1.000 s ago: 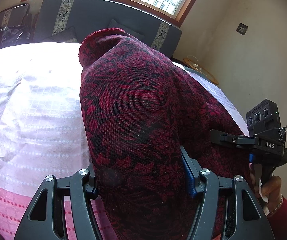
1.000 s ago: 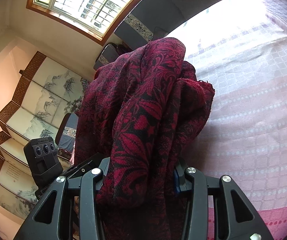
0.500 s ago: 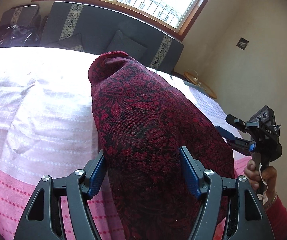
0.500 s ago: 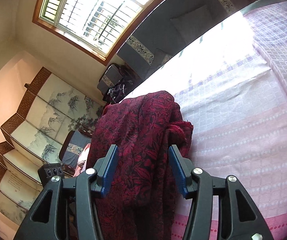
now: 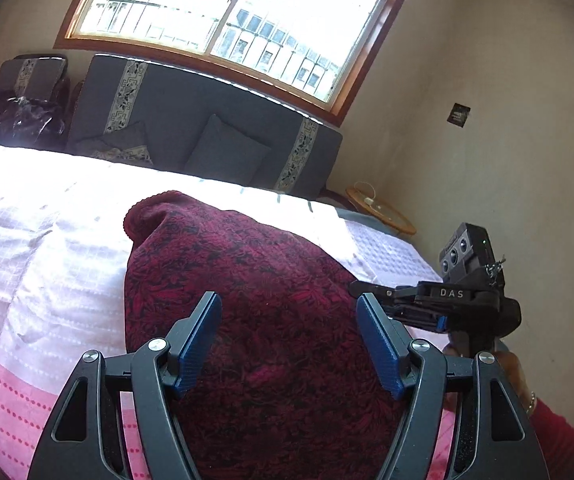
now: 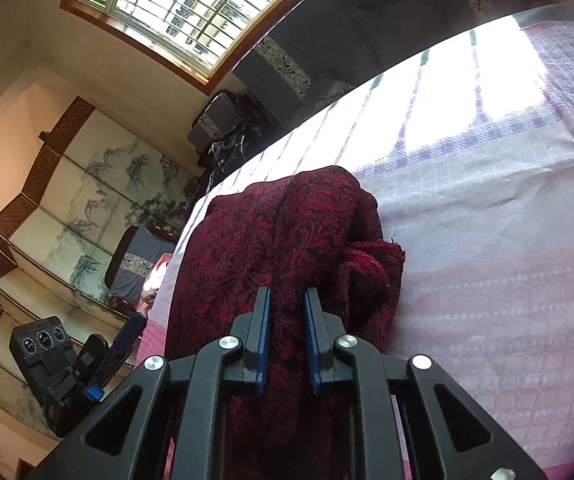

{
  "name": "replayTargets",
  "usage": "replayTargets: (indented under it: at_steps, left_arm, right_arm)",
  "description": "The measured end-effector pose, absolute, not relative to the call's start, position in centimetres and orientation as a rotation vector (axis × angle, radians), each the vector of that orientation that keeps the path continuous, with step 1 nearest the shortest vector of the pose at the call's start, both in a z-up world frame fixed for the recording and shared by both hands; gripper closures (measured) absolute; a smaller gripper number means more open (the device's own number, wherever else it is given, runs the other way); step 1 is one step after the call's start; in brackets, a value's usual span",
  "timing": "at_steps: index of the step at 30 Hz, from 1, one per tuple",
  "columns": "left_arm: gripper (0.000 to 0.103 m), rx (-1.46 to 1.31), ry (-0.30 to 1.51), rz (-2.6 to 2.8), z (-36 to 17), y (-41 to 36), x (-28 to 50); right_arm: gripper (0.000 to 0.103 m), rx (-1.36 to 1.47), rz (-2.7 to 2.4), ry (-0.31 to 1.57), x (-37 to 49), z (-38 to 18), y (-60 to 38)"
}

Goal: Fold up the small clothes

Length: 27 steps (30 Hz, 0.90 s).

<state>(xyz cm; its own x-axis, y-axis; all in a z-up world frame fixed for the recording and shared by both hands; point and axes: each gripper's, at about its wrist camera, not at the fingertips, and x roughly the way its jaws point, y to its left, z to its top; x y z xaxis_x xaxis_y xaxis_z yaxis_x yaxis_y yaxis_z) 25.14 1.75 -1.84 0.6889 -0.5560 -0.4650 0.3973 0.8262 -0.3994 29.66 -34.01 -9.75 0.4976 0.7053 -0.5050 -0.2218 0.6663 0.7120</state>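
Dark red floral garment lies bunched on the pink-white bedspread, its near end toward me. My left gripper stands wide above that end, pads clear of the cloth. My right gripper is closing, a fold of garment between its narrow pads; pressing or not, can't tell.

One garment, two tools, one bed
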Motion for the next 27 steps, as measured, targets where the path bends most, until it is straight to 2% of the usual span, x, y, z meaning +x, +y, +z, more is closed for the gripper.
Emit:
replayTargets:
  at_steps: [6,16,20,27]
  left_arm:
    - [0.033,-0.266,0.667,-0.579,-4.5,0.0,25.7]
    - [0.026,-0.200,0.651,-0.557,-5.8,-1.8,25.5]
    - [0.025,-0.184,0.637,-0.556,-6.0,-2.0,25.4]
    - [0.022,-0.212,0.629,-0.566,-6.3,-1.6,25.5]
  right_arm:
    - [0.092,0.609,0.540,0.807,26.7,-10.1,-36.1]
    - [0.092,0.576,0.524,0.869,29.1,-12.8,-35.4]
    - [0.083,0.669,0.568,0.836,28.2,-13.0,-36.7]
    - [0.058,0.663,0.624,0.834,24.8,-11.3,-36.5]
